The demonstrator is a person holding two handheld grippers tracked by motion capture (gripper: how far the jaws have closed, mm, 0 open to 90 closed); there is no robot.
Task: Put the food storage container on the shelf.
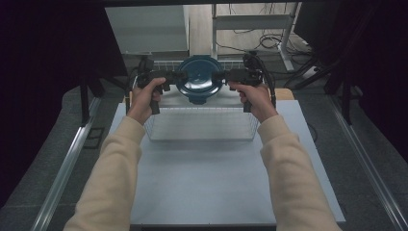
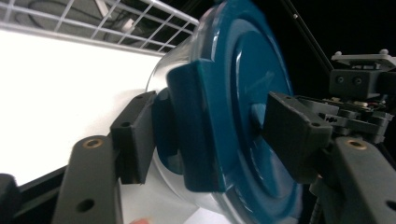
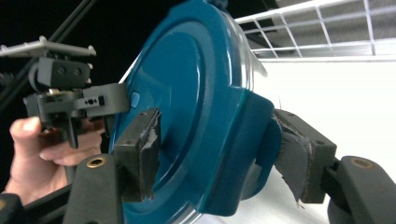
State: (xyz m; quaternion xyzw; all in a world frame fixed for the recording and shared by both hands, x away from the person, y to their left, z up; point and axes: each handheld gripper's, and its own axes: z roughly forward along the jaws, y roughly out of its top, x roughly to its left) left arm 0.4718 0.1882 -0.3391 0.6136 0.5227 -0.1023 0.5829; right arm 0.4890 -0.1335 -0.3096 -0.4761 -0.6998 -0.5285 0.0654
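The person held a round container with a blue lid up in the air at the upper middle of the high view, above and behind the wire basket that stood on the grey table. The left gripper was clamped on the lid's left side latch, and the right gripper was clamped on the opposite latch. In the left gripper view the jaws pinched the blue latch tab at the centre of the frame, with the clear body running away to the upper left. In the right gripper view the torn pads squeezed the other tab at lower right.

The step in hand looked like carrying the container, gripped from both sides. The next move probably called for lowering both hands together, level, so that the container did not twist between the jaws
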